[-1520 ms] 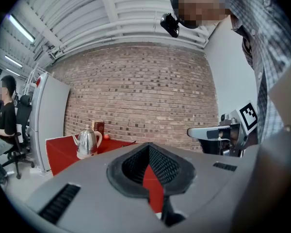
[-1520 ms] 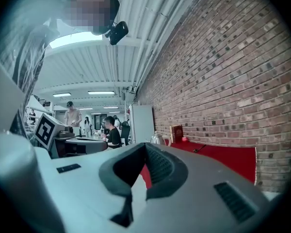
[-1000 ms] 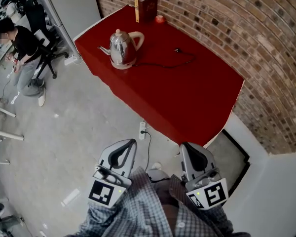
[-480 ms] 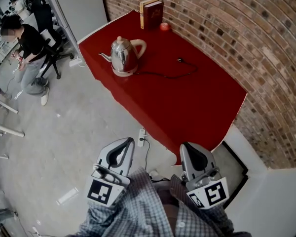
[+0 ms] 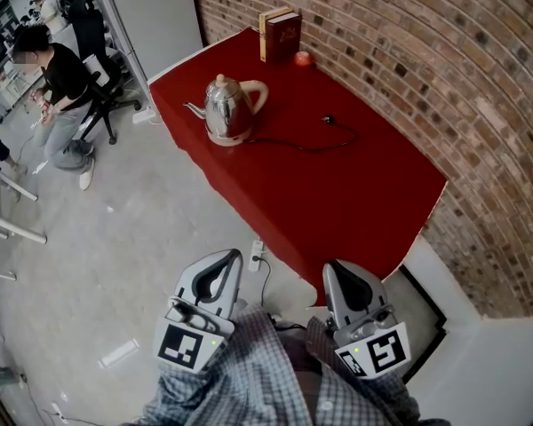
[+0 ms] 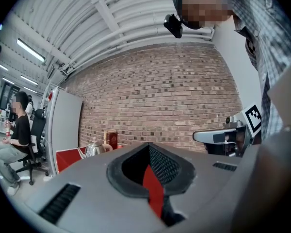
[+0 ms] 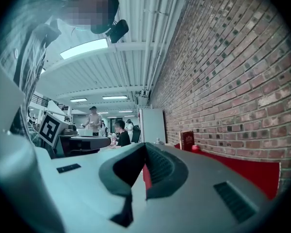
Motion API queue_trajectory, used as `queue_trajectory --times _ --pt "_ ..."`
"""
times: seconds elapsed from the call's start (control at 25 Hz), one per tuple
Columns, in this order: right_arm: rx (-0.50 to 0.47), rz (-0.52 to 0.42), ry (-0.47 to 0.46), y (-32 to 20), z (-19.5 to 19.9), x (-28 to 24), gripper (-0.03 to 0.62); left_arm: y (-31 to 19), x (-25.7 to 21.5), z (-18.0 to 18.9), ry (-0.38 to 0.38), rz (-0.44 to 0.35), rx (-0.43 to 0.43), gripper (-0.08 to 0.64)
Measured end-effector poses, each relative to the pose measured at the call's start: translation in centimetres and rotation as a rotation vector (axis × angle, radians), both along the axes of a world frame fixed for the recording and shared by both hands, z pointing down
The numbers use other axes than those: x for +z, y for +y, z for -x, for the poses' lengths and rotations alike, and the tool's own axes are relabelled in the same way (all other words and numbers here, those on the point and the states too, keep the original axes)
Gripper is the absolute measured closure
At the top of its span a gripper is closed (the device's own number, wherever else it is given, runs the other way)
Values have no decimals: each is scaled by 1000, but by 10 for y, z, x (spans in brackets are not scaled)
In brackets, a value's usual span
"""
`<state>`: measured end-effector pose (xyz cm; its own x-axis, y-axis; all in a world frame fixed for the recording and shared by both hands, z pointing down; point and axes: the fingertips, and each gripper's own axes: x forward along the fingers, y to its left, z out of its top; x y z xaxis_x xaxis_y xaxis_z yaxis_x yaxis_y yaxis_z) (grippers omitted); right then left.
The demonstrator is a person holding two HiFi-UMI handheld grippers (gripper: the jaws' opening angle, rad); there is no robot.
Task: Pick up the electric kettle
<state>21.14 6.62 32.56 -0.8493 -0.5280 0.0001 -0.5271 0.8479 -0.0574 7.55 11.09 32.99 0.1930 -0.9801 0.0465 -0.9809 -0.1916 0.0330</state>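
Note:
The electric kettle (image 5: 229, 109), polished steel with a cream handle, stands on its base at the far left part of the red-clothed table (image 5: 355, 202). It shows small in the left gripper view (image 6: 93, 149). Its black cord (image 5: 306, 144) trails right across the cloth. Both grippers are held level in front of the person's checked shirt, well short of the table and far from the kettle. My left gripper (image 5: 228, 261) is shut and empty, as its own view (image 6: 149, 148) shows. My right gripper (image 5: 341, 270) is shut and empty too (image 7: 145, 147).
Two books (image 5: 280, 34) and a small red object (image 5: 303, 59) stand by the brick wall (image 5: 444, 69) at the table's far end. A power strip (image 5: 257, 256) lies on the floor below the table edge. A person (image 5: 60, 87) sits on an office chair at the left.
The table and kettle have slid slightly down and right in the head view as the person came nearer. Both grippers stay shut, side by side.

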Motion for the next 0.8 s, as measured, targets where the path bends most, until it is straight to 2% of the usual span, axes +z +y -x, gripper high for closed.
queue_trajectory --times 0.48,0.8 --pt "11 15 2 -3 5 10 584 -2 9 13 -6 16 -10 555" --pt "61 18 0 -26 13 9 584 -39 13 12 -3 14 76 555"
